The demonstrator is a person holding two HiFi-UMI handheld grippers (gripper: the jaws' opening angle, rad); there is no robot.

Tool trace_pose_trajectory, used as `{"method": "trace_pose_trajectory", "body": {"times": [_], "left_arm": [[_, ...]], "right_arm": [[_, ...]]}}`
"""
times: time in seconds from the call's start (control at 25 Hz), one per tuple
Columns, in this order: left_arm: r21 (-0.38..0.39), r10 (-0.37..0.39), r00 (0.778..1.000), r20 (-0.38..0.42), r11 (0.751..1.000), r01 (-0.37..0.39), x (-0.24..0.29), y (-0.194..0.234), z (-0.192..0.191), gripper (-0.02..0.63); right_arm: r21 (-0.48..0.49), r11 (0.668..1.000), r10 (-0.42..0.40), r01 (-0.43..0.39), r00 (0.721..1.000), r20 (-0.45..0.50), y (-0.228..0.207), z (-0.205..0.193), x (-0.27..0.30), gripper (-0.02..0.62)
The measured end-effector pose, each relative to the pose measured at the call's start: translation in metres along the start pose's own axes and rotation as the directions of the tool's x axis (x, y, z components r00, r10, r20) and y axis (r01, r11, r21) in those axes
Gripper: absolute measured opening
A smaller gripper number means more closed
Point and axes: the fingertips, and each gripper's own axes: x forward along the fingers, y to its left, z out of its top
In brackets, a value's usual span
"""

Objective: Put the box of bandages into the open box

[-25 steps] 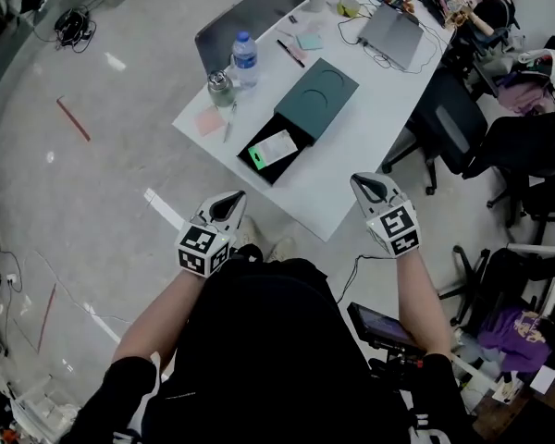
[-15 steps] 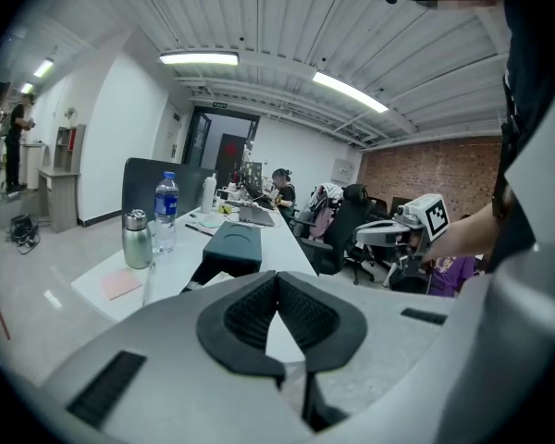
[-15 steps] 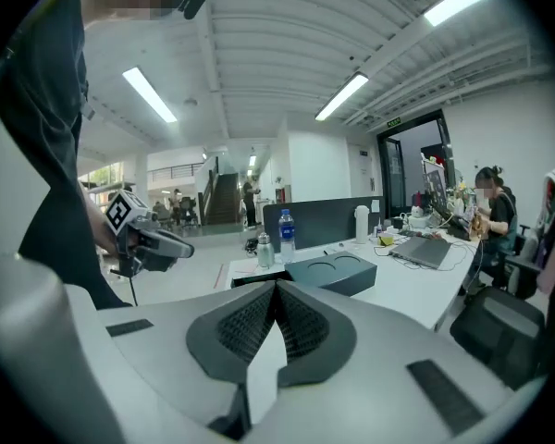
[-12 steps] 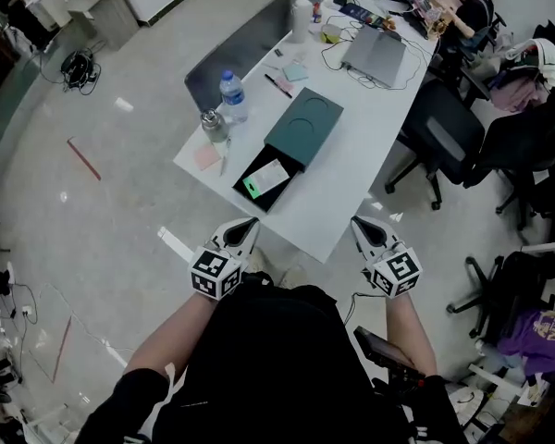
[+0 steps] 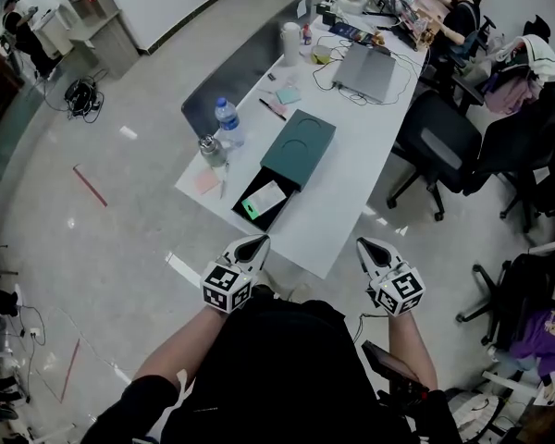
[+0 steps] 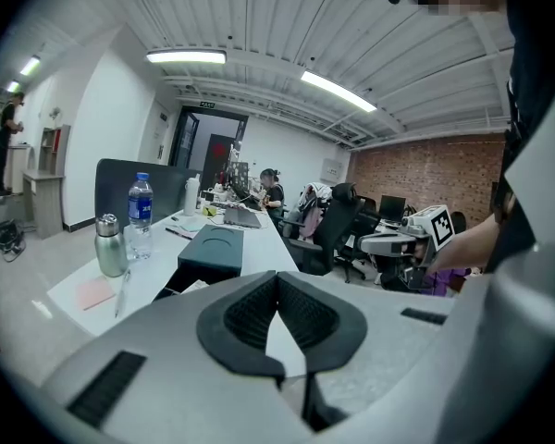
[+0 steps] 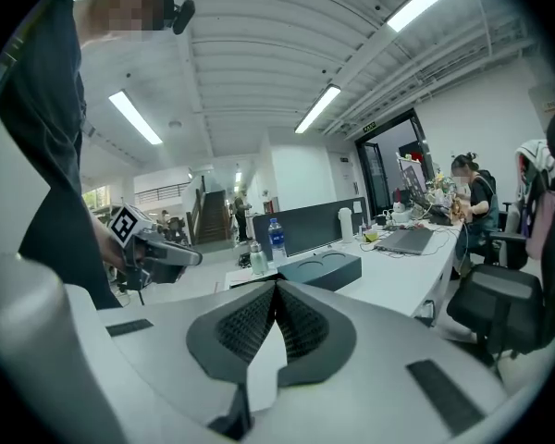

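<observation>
Here, the left gripper (image 5: 257, 240) and the right gripper (image 5: 364, 245) are hovering just off the near edge of the white table (image 5: 351, 160), jaws pressed together on nothing. The box of bandages (image 5: 265, 199) is lying inside the open box (image 5: 286, 203), beside the green lid (image 5: 299, 146).

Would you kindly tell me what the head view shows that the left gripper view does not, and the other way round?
Only the head view shows the whole white pack lying in the open box, and the grey floor around the desk. Only the left gripper view looks along the left hand-held gripper, its jaws together on nothing, and shows the ceiling lights and a brick wall. Both show the water bottle, steel flask, green lid and right hand-held gripper.
</observation>
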Motion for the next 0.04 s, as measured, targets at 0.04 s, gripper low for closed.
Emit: {"method": "trace_pose_trajectory", "body": {"times": [0.04], "left_arm": [[0.001, -0.001, 1.0, -0.001, 1.0, 0.001, 0.0009, -0.0013, 0.0009, 0.008]], "right_arm": [[0.002, 1.0, -0.003, 0.003, 1.0, 0.002, -0.0005, 0.0008, -0.0018, 0.026]]}}
